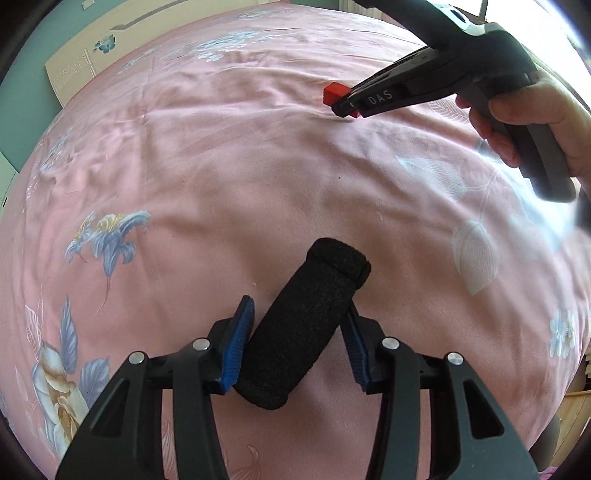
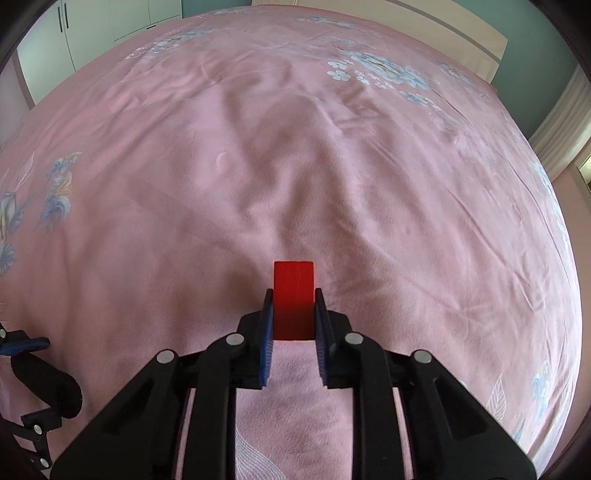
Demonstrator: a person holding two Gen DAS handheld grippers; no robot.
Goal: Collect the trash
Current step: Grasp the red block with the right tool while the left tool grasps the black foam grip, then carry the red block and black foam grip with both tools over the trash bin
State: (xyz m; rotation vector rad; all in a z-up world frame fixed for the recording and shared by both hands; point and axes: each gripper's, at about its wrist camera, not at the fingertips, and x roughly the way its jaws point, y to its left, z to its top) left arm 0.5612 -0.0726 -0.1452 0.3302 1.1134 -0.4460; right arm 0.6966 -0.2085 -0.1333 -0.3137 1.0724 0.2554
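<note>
A black foam roll (image 1: 306, 314) lies slantwise on the pink flowered bedspread (image 1: 221, 177). My left gripper (image 1: 299, 302) points down at it, and both blue pads press its sides, so the gripper is shut on it. Farther off, a small red block (image 1: 332, 92) sits in the tip of my right gripper (image 1: 345, 107), which a hand (image 1: 535, 110) holds. In the right wrist view the red block (image 2: 293, 284) stands upright between the two blue pads, and the right gripper (image 2: 293, 291) is shut on it against the bedspread (image 2: 295, 166). The foam roll (image 2: 48, 384) shows at the lower left.
The bedspread fills both views, wrinkled and soft. A pale headboard (image 1: 74, 62) stands at the far edge in the left wrist view. White wardrobe doors (image 2: 92, 29) and a curtain (image 2: 565, 122) border the bed in the right wrist view.
</note>
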